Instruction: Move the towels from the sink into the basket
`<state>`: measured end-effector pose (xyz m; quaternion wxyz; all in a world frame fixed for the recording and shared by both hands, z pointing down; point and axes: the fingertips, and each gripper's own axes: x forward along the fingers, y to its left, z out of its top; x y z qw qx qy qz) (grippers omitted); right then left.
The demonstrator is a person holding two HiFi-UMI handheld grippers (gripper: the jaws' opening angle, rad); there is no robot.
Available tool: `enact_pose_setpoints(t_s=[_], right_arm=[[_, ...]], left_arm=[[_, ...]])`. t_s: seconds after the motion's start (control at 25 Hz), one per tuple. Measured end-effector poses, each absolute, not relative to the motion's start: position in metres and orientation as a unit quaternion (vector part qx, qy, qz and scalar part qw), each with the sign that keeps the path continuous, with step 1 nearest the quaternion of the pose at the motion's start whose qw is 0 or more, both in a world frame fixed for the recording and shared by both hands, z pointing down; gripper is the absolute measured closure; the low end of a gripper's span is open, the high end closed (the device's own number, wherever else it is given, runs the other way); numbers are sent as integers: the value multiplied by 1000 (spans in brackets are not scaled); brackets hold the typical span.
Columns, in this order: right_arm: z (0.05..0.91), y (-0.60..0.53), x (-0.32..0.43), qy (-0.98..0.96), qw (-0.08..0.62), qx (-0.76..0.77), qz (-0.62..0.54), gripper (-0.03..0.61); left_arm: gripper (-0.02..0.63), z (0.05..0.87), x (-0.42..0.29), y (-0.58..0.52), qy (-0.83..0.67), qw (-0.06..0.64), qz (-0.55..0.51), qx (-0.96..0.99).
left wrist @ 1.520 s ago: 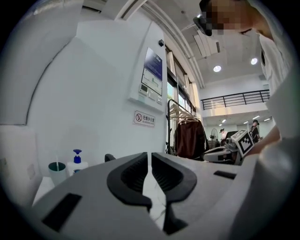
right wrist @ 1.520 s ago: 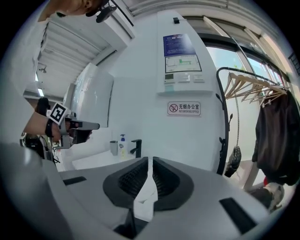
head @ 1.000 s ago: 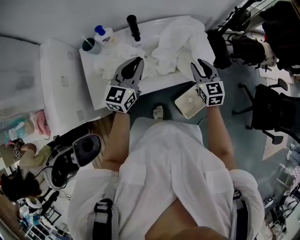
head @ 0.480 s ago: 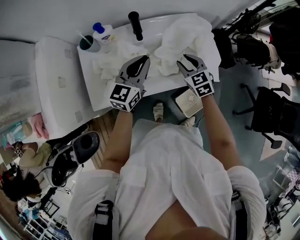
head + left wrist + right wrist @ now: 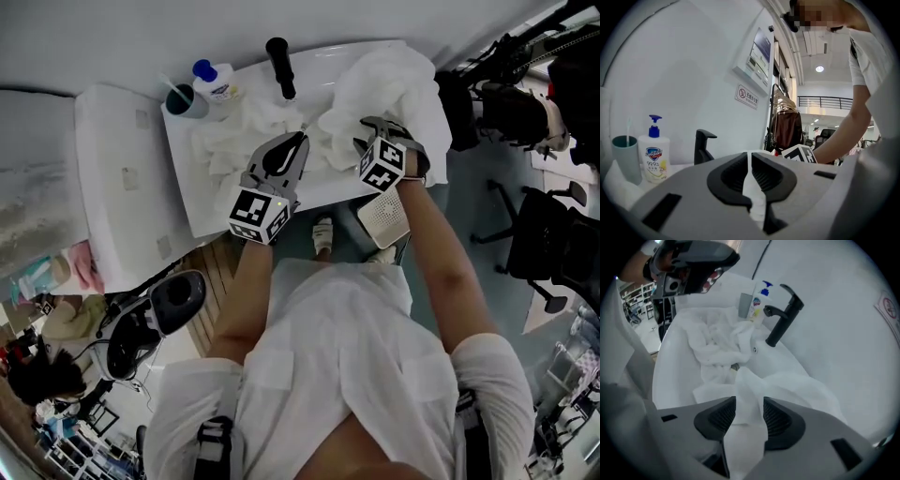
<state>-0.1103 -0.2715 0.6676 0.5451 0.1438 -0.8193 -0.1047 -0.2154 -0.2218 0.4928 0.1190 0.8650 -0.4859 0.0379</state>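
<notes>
White towel point(image 5: 752, 190) pinched in left tongs point(image 5: 750, 157), right tongs point(image 5: 749, 399) just opening, second towel point(image 5: 787, 385) between them, soap bottle point(image 5: 653, 157) marked 99.9%.

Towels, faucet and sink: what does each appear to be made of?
Towels: soft white cloth, probably cotton terry; they crumple into loose folds. Faucet: matte black, likely coated metal; no glare shows. Sink: smooth white with a soft sheen, probably ceramic, possibly acrylic; the look leaves that open.

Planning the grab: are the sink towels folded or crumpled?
Crumpled: the towels lie in loose, bunched heaps across the sink.
</notes>
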Motion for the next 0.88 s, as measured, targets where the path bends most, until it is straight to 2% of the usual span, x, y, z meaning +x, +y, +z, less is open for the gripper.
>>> enact_pose_setpoints(t_s=[0.24, 0.28, 0.32, 0.36, 0.4, 0.64, 0.88], right_arm=[[698, -282, -103, -774, 608, 134, -120, 388], [700, -285, -102, -767, 614, 139, -123, 411], [700, -286, -100, -762, 618, 145, -126, 478], [699, -286, -98, -759, 621, 150, -126, 517], [697, -286, -97, -758, 620, 157, -124, 533], [648, -285, -93, -790, 561, 227, -96, 543], [597, -293, -47, -797, 496, 342, -46, 543]], left_arm=[[581, 495, -221, -223, -488, 121, 37, 863], [581, 495, -222, -224, -488, 120, 37, 864], [581, 495, -222, -225, -488, 120, 38, 864], [581, 495, -222, -225, -486, 120, 39, 865], [581, 495, -221, -225, -485, 120, 40, 865], [581, 491, -213, -226, -474, 117, 38, 872], [581, 477, -180, -230, -446, 105, 32, 888]])
